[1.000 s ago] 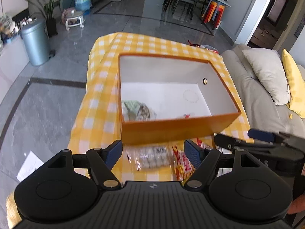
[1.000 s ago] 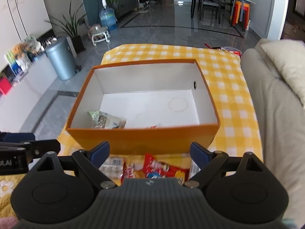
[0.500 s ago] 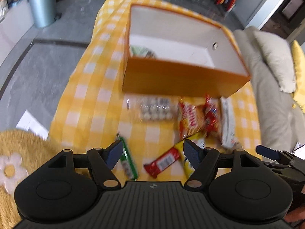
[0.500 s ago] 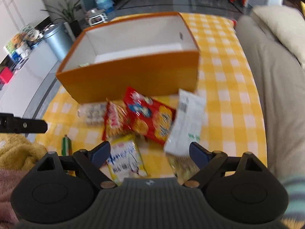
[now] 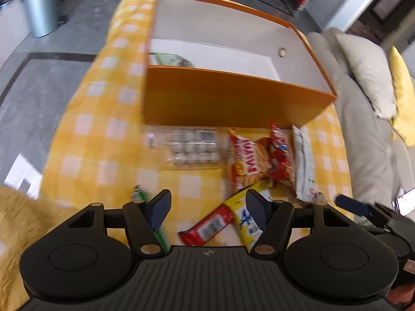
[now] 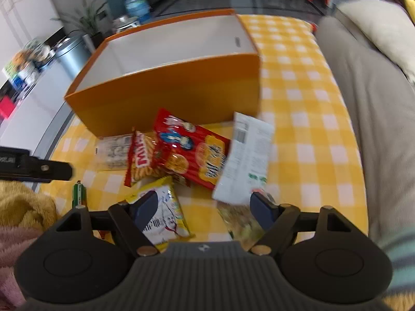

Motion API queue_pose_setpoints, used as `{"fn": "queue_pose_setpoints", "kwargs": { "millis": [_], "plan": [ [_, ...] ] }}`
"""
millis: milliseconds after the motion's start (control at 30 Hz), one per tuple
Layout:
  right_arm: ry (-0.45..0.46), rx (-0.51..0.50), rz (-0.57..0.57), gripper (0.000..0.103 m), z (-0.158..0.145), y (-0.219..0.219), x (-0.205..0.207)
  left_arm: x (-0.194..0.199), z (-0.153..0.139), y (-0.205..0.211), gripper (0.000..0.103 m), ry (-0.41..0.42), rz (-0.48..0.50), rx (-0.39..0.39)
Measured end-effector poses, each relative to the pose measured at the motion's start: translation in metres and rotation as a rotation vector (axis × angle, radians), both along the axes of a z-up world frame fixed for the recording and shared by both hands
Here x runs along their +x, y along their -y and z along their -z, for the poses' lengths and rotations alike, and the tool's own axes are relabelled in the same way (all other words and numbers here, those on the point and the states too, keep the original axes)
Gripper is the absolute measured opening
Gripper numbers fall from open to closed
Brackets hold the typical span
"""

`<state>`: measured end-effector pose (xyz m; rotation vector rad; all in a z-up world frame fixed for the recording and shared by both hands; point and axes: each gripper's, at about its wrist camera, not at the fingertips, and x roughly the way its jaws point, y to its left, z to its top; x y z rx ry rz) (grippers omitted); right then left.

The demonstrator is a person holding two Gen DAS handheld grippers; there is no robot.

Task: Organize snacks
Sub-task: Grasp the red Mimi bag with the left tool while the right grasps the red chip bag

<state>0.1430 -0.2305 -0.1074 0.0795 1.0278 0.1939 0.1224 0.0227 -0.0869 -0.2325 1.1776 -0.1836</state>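
Note:
An orange box stands on the yellow checked cloth, with a green-white pack inside. In front of it lies a pile of snacks: a clear pack of white sweets, a red-yellow chips bag, a large red bag, a white pack, a yellow pack, a red bar and a green bar. My left gripper hovers over the red bar, its jaws closing with nothing pressed between them. My right gripper hovers between the yellow and white packs, its jaws also closing on nothing.
A grey sofa with cushions runs along the table's right edge. A fluffy yellow blanket lies at the near left. A grey bin and a sheet of paper are on the floor to the left.
Both grippers have sunk and tipped downward, from over the box to the snack pile in front of it. Their jaws have narrowed a little.

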Motion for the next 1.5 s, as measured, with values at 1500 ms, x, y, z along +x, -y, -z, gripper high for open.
{"fn": "queue_pose_setpoints", "kwargs": {
  "millis": [1500],
  "plan": [
    [0.067, -0.18, -0.302, 0.047, 0.042, -0.05, 0.061, 0.071, 0.047, 0.047, 0.037, -0.031, 0.058, -0.072]
  ]
}}
